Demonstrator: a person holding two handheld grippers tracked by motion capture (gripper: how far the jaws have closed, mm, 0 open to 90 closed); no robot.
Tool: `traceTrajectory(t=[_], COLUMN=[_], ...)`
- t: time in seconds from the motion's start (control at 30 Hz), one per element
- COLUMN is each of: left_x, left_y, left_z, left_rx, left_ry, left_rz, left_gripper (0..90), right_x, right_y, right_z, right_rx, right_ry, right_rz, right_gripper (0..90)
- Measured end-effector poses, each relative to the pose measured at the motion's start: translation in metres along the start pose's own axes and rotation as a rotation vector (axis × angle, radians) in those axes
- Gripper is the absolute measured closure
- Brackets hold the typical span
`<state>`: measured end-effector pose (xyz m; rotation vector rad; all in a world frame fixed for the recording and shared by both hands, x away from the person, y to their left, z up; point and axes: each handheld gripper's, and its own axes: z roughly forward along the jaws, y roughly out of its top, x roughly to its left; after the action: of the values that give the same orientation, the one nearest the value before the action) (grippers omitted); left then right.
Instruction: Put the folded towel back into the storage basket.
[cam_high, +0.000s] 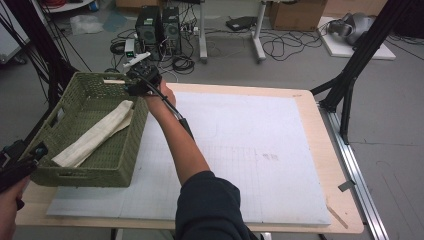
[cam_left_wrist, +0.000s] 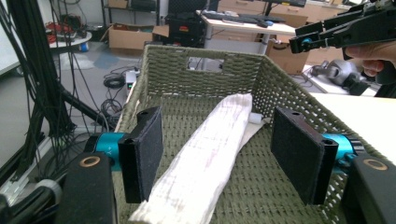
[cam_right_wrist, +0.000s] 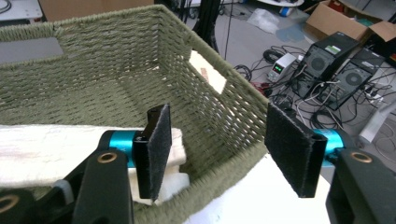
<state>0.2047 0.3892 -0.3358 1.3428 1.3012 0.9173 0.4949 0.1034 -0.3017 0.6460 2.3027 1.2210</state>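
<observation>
Behind your table (cam_high: 330, 165), which carries a pale gridded mat (cam_high: 260, 150), two black computer towers (cam_high: 159, 27) stand side by side on the grey floor amid tangled black cables (cam_high: 285, 47). You see a cardboard box (cam_high: 295, 15) farther back on the right, white desk legs (cam_high: 258, 35) near it, and black frame struts (cam_high: 360, 55) rising beside the table's right edge

Folded white cloth (cam_high: 95, 132), diagonal in green basket (cam_high: 125, 160)
</observation>
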Motion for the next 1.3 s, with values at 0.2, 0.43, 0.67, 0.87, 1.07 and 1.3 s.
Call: traceTrajectory(t=[0.2, 0.43, 0.67, 0.87, 1.07, 1.3], left_x=[-0.009, -0.031, -0.058, -0.087, -0.117, -0.15], left_y=[0.002, 0.005, 0.006, 0.006, 0.006, 0.004], left_z=[0.003, 0.013, 0.03, 0.046, 0.064, 0.083], left_rx=[-0.005, -0.008, -0.003, 0.013, 0.035, 0.052], left_ry=[-0.03, -0.11, -0.191, -0.27, -0.343, -0.424], left_rz=[0.0, 0.002, 0.0, 0.018, 0.031, 0.048], left_gripper=[34.8, 30.7, 26.3, 23.6, 23.6, 23.6], right_x=[-0.011, -0.03, -0.049, -0.062, -0.068, -0.082], right_y=[-0.013, -0.039, -0.077, -0.109, -0.143, -0.192], right_z=[-0.025, -0.061, -0.1, -0.135, -0.171, -0.216], right_rx=[-0.017, -0.018, -0.019, -0.035, -0.024, 0.008], right_ry=[-0.019, -0.037, -0.047, -0.064, -0.09, -0.14], right_rz=[0.012, 0.034, 0.052, 0.064, 0.08, 0.134], right_gripper=[37.2, 31.6, 27.9, 22.1, 18.2, 16.6])
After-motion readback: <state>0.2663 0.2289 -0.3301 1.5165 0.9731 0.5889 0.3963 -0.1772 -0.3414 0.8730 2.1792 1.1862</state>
